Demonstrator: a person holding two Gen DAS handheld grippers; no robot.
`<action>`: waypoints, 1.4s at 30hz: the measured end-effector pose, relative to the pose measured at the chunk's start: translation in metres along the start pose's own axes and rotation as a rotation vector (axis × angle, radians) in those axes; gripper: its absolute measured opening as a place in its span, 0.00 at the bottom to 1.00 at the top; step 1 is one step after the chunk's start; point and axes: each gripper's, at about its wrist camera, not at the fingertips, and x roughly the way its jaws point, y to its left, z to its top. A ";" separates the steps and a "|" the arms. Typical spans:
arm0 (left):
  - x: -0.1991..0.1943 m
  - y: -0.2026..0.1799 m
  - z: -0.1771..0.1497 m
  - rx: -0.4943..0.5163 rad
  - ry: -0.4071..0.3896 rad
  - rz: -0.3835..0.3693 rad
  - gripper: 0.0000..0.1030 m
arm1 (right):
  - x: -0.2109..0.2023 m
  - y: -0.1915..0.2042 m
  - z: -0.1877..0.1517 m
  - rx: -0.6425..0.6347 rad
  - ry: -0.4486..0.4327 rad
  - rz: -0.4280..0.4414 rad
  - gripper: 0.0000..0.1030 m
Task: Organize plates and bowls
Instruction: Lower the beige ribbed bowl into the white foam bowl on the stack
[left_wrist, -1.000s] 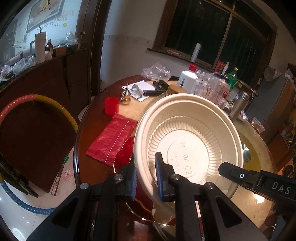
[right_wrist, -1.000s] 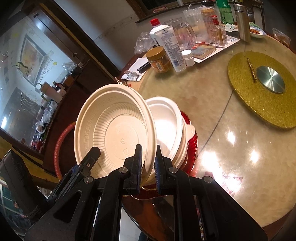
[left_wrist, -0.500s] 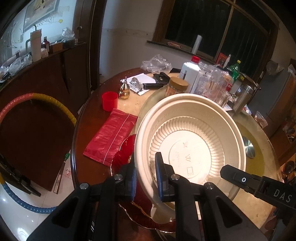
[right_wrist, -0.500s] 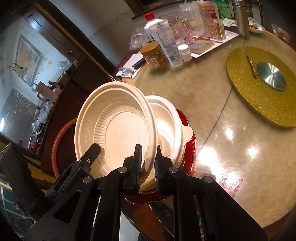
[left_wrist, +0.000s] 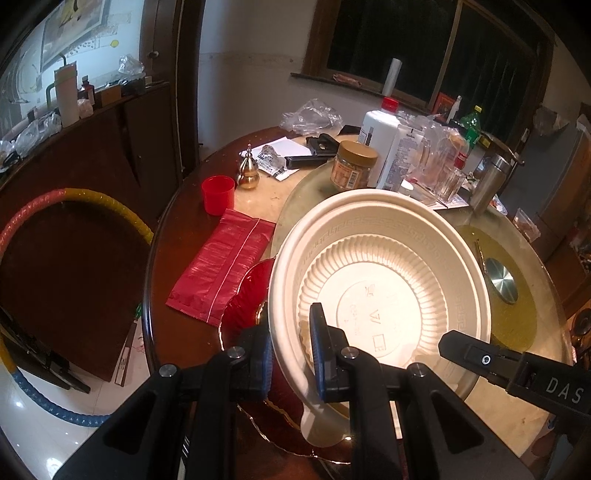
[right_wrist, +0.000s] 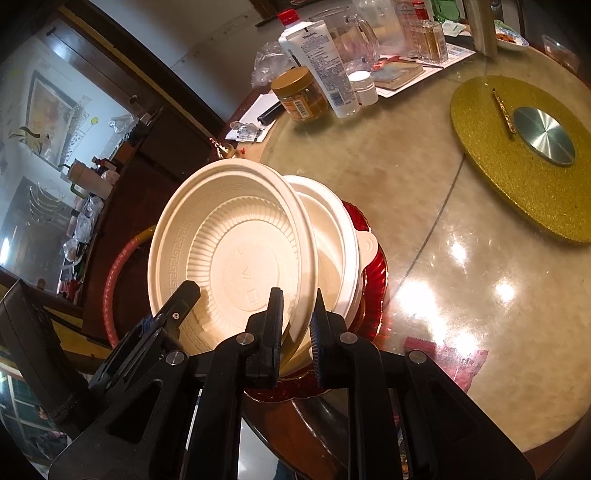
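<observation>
together we pinch the cream bowl (left_wrist: 384, 280) by its near rim, left gripper (left_wrist: 291, 354) and right gripper (right_wrist: 297, 328) both clamped on it. tilted, it sits over a white bowl (right_wrist: 332, 236) nested on the red plate (right_wrist: 373, 273) at the table (right_wrist: 424, 206) edge, beside a red bag (left_wrist: 221, 266).

"DAS" in white letters on the black right gripper (left_wrist: 546, 384); bottle labels too small to read
</observation>
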 end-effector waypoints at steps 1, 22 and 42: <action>0.000 -0.001 0.000 0.002 0.000 0.002 0.16 | 0.000 -0.001 0.000 0.002 0.003 0.002 0.15; 0.014 -0.004 0.000 0.018 0.029 0.026 0.17 | 0.007 0.005 0.006 -0.052 0.001 -0.074 0.15; 0.004 -0.008 -0.002 0.035 -0.003 0.018 0.67 | 0.000 0.026 0.000 -0.180 -0.054 -0.194 0.23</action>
